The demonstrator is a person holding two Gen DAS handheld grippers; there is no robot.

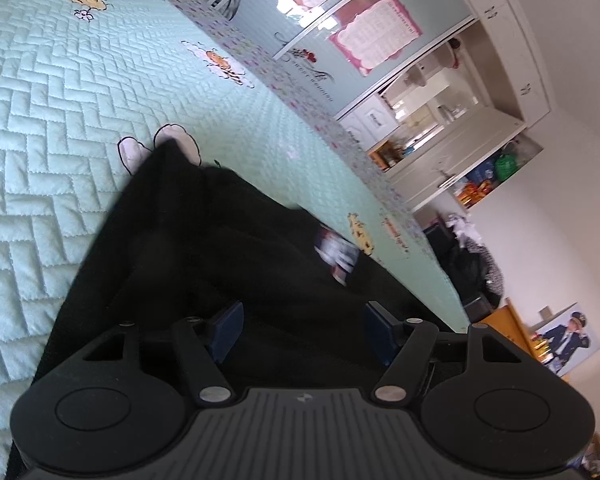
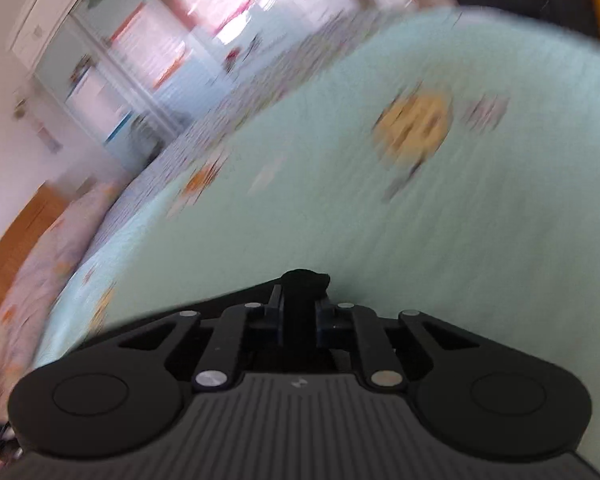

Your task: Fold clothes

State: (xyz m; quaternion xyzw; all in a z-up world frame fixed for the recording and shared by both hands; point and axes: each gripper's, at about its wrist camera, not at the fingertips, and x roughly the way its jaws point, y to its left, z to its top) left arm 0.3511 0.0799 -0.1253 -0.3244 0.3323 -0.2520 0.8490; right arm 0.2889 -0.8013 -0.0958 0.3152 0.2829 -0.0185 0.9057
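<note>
Right wrist view: right gripper (image 2: 300, 312) clamped on black garment (image 2: 305, 280). Left gripper (image 1: 304, 330) spread wide above the garment (image 1: 204, 240), laid lengthwise across quilted bedspread (image 1: 80, 112).

Left gripper (image 1: 304, 330): occupies the lower centre of its frame, jaws spread wide, blue pads (image 1: 229, 330) well apart and gripping nothing. Right gripper (image 2: 299, 312): occupies the lower centre of its frame, jaws drawn close together, clamping a bunched fold of black cloth (image 2: 305, 280) between the pads.
</note>
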